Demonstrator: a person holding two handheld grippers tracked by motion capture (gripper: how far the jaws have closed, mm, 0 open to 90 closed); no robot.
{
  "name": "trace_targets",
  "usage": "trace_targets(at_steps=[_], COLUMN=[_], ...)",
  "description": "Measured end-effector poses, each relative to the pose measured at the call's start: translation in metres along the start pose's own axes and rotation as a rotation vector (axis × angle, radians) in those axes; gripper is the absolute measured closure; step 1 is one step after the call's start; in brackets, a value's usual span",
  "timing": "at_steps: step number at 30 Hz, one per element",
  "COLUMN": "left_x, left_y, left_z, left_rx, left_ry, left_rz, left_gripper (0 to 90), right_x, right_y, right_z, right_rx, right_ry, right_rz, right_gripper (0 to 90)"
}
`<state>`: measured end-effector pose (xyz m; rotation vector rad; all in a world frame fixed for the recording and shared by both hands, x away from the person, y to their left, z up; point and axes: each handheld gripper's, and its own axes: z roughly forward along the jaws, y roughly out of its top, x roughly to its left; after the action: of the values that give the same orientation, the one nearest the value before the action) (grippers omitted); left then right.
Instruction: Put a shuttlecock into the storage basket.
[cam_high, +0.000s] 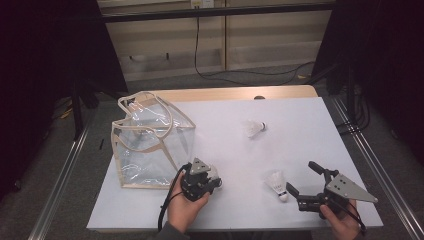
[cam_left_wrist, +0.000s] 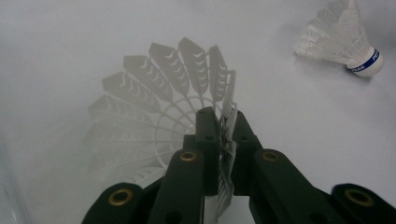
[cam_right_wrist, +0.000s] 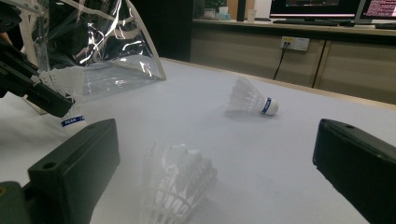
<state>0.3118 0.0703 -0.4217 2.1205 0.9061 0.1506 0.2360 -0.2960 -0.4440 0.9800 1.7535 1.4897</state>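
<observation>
Left claw is clenched on a shuttlecock's feather skirt; feathers may be crushed. Right claw is released.

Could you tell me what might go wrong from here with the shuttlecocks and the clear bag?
1. The left gripper pinches only the thin feather skirt of its shuttlecock; the feathers may bend, or it may slip out.
2. The clear bag is soft and its handles droop over the mouth, so a drop may miss.
3. The right gripper, jaws wide, could tip the near shuttlecock.
</observation>
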Motion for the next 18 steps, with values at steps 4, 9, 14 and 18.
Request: trace_targets(at_steps=[4, 9, 14, 18], left_x=[0.001, 0.001, 0.001, 0.003], left_y=[0.001, 0.005, 0.010, 0.012], left_z=[-0.002, -0.004, -0.005, -0.007], left_rx=[-0.010, -0.013, -0.007, 0.001], left_ry=[-0.014, -0.029, -0.052, -0.069], left_rz=[-0.019, -0.031, -0.030, -0.043], left_gripper=[86.5, 87.1, 87.3, 87.3], right_x=[-0.001, 0.000, -0.001, -0.001], right_y=[0.000, 0.000, -0.001, 0.000], right_z=[0.002, 0.004, 0.002, 0.004], right_rx=[-0.002, 0.000, -0.001, -0.004], right_ry=[-0.001, 0.008, 0.001, 0.007], right_rz=[0.003, 0.005, 0.017, 0.012], right_gripper=[0.3, 0.2, 0.2, 0.2])
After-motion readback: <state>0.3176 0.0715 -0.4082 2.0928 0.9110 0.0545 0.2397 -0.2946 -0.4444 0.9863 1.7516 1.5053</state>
